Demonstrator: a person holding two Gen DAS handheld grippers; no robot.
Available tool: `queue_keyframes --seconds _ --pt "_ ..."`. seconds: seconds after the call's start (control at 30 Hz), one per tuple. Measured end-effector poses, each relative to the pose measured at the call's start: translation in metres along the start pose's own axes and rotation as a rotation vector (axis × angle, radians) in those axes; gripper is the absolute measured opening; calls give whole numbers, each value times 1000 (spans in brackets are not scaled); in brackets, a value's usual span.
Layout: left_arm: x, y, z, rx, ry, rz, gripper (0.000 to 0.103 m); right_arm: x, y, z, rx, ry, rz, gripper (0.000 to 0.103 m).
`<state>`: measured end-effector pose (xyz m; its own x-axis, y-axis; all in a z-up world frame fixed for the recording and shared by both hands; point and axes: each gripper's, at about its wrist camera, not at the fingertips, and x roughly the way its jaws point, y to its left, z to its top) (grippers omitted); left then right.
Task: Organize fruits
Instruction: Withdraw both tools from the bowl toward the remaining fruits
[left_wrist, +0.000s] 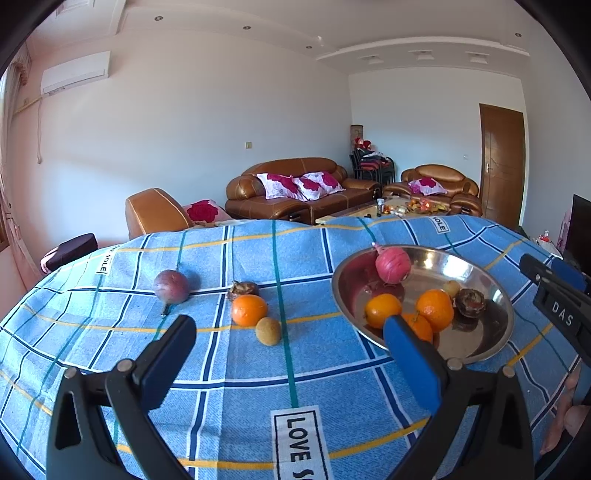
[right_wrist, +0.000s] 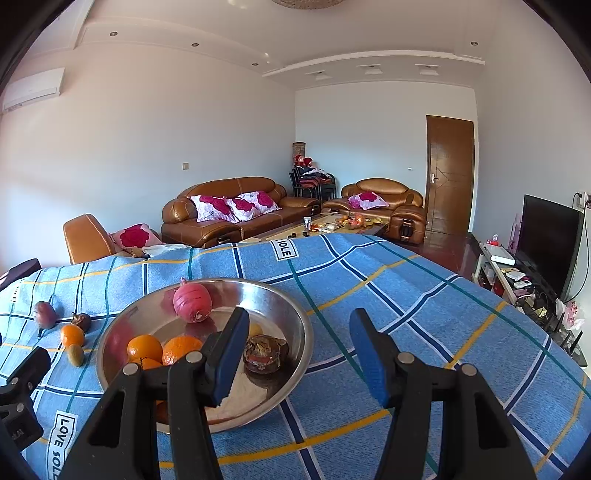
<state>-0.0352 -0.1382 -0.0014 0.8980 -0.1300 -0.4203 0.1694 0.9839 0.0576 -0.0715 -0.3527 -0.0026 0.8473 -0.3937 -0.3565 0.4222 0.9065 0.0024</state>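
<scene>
Left gripper (left_wrist: 290, 330): wide open, holds nothing.
Right gripper (right_wrist: 299, 325): open, holds nothing.
Bowl (right_wrist: 295, 317): 3 oranges (right_wrist: 144, 347) inside.

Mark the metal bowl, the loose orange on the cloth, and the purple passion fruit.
metal bowl (left_wrist: 493, 341): left wrist view, bare inner wall.
loose orange (left_wrist: 249, 310): left wrist view, centre of peel.
purple passion fruit (left_wrist: 171, 287): left wrist view, middle of skin.

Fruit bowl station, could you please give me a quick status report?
Both tongs, left and right, open, empty. Four fruits outside the steel bowl, nearest an orange. Nothing in the way.
</scene>
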Motion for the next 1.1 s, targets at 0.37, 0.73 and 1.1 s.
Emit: queue_keyframes --seconds 0.37,0.73,1.1 --pt "-10 11 -6 -1 4 16 103 -17 0 -7 22 15 -1 59" --pt "-13 26 -11 -18 29 13 103 -26 20 -13 -2 68 16 59" --pt "-5 64 -14 -41 74 45 103 -20 62 -17 28 145 85 59"
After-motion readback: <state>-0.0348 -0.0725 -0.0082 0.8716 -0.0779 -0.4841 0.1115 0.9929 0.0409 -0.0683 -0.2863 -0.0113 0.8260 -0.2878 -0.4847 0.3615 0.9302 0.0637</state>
